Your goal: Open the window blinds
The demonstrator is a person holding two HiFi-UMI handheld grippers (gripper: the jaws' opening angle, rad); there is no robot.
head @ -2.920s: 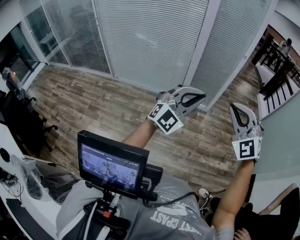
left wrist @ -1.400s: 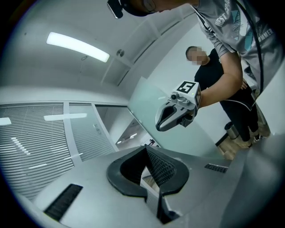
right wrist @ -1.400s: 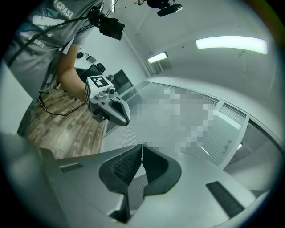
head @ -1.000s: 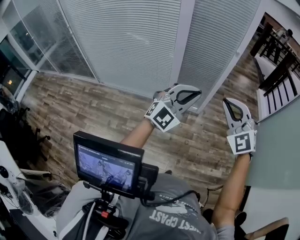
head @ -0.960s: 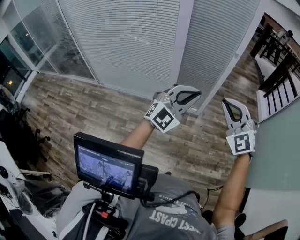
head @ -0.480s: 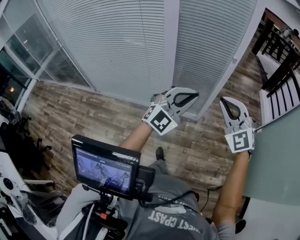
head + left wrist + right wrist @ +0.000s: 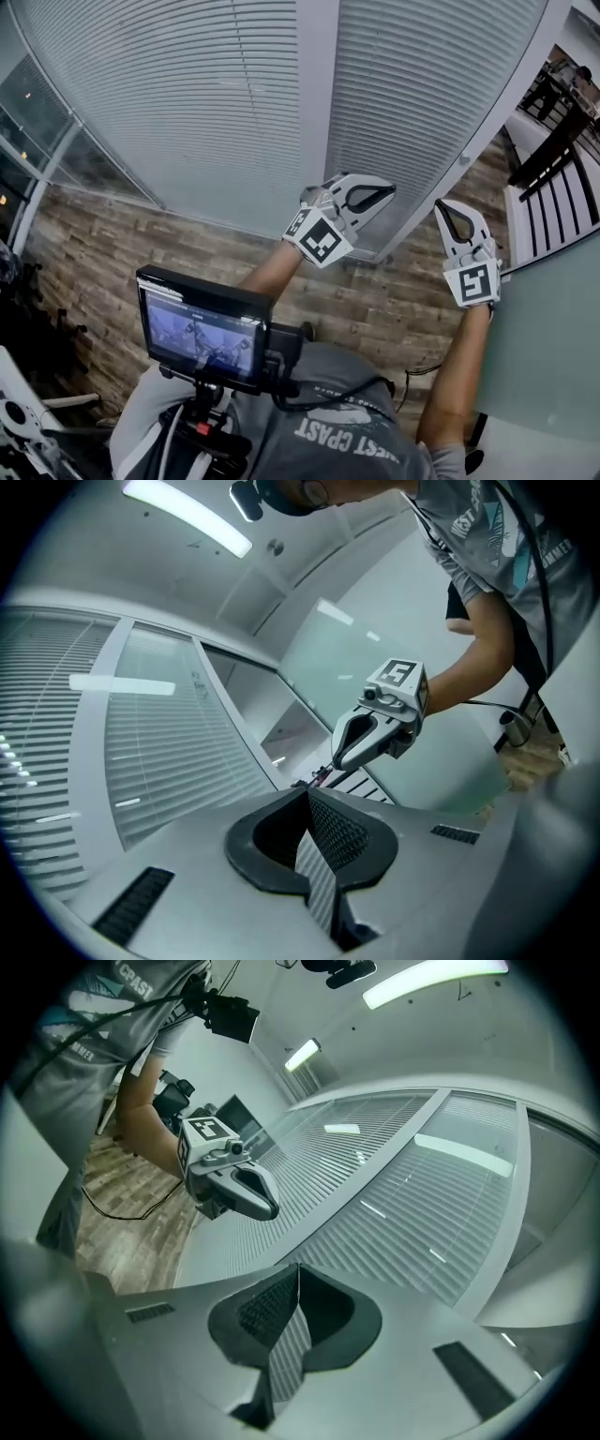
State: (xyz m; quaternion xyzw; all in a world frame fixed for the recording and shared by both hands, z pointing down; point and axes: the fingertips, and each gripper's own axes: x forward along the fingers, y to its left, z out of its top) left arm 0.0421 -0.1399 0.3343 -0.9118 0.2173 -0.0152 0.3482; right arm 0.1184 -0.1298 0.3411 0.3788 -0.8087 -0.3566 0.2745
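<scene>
From the head view, my left gripper [image 7: 382, 192] and my right gripper [image 7: 451, 210] are both held out in front of me at about the same height, near each other but apart. The window blinds [image 7: 169, 103] fill the wall ahead. They hang down to the wood floor [image 7: 84, 253] with their slats turned shut. A pale upright post [image 7: 315, 103] splits them into two panels, and my left gripper points toward its foot. The right one is in front of the right-hand panel, close to a frosted glass partition [image 7: 553, 337] at my side. A small monitor [image 7: 202, 328] sits on the rig at my chest.

In the left gripper view, my left gripper [image 7: 308, 803] has its jaws pressed together, pad against pad, with nothing between them. Beyond them the blinds [image 7: 169, 761] run away to the left and are not touched. My right gripper [image 7: 341, 759] floats off to the right. A ceiling light [image 7: 187, 517] glows overhead.

In the right gripper view, my right gripper [image 7: 296, 1279] is likewise fully closed and empty, its pads meeting in one line. The blinds [image 7: 394, 1204] stretch ahead of it, clear of the tips. My left gripper [image 7: 268, 1209] shows to the left, above the floor [image 7: 122, 1194].
</scene>
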